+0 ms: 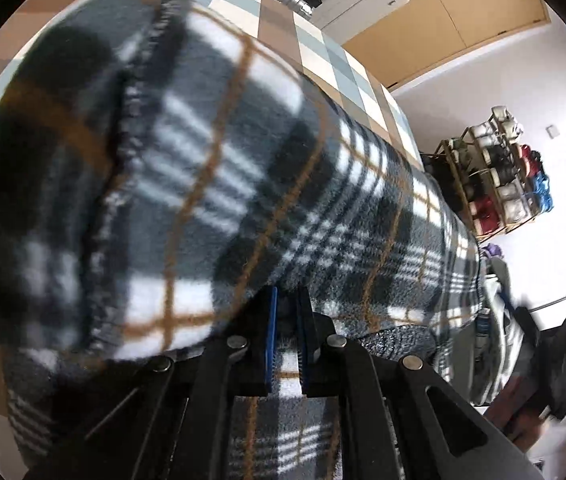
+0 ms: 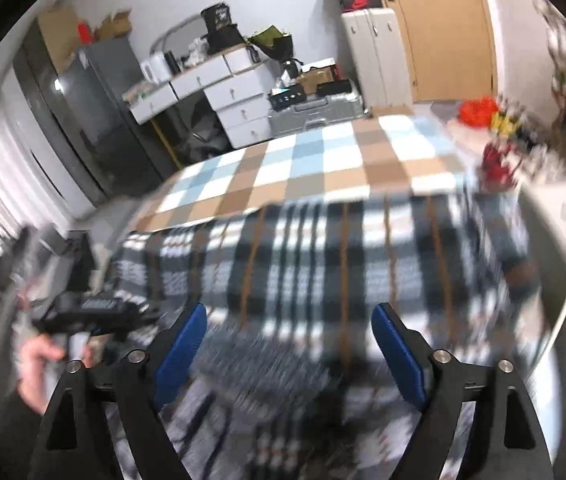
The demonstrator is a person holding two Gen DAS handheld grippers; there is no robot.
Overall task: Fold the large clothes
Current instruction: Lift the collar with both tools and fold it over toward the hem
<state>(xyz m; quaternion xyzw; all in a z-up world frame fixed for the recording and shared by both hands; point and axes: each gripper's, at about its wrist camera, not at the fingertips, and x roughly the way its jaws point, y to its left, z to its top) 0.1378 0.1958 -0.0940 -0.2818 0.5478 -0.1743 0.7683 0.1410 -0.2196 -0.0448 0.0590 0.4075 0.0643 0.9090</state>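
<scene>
Checked bedspread (image 2: 323, 152) under plaid blanket (image 1: 243, 184), clenched in left claw (image 1: 287, 312), right claw (image 2: 289, 344) released above.

Motion blur smears the plaid fleece (image 2: 323, 264) and the red items (image 2: 483, 128) at the right wrist view's edge, a raised fold of fleece (image 1: 131, 184) hides most of the bed (image 1: 315, 44) in the left wrist view, and a hand (image 2: 39, 368) at lower left is blurred and partly hidden.

Your right gripper (image 2: 289, 344) hangs clear above the blanket (image 2: 323, 248), checked bedspread (image 2: 303, 156) bare beyond, suitcase (image 2: 315, 114) at the far edge
</scene>
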